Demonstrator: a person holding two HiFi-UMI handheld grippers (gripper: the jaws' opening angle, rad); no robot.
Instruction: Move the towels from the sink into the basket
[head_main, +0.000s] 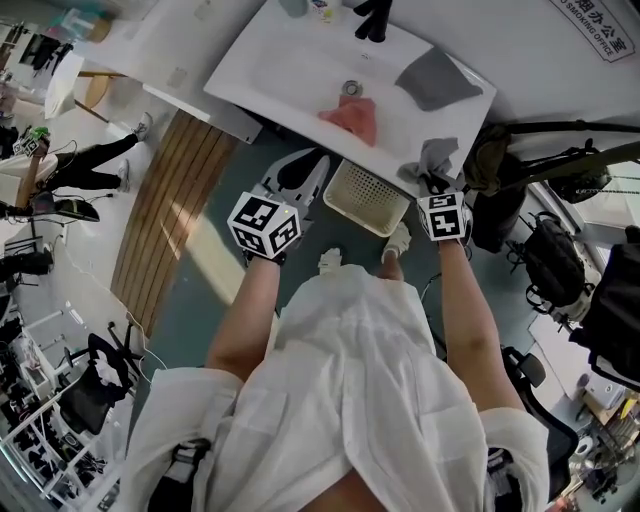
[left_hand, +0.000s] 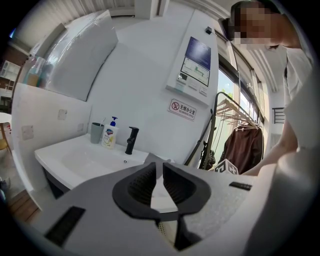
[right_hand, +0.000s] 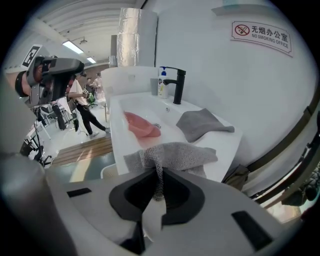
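White porcelain is filling the upper middle of the head view: the sink (head_main: 290, 60) is slanting across the frame, with the basket (head_main: 365, 195) sitting on the floor just below its near edge, between my two tools. I judge it is parked there so each towel needs only a short drop. The pink towel (head_main: 352, 118) is lying in the basin under the drain, its long axis running down-frame toward me. The dark grey towel (head_main: 435, 78) is lying flat at the sink's right end. The light grey towel (head_main: 432, 160) is hanging over the near right corner, where my right gripper (head_main: 433, 182) is meeting it. My left gripper (head_main: 300, 168) is hovering at the basket's left edge.

In the left gripper view, the left gripper (left_hand: 157, 172) is pointing past the sink toward the wall, its jaws drawn almost together with nothing between them. I read it as waiting its turn.

In the right gripper view, the right gripper (right_hand: 159, 176) is pinching a raised fold of the light grey towel (right_hand: 180, 152). The cloth is spreading crosswise over the rim at lower centre, with the pinched ridge running straight back into the jaws. Gripping a fold should let the whole piece lift clear.
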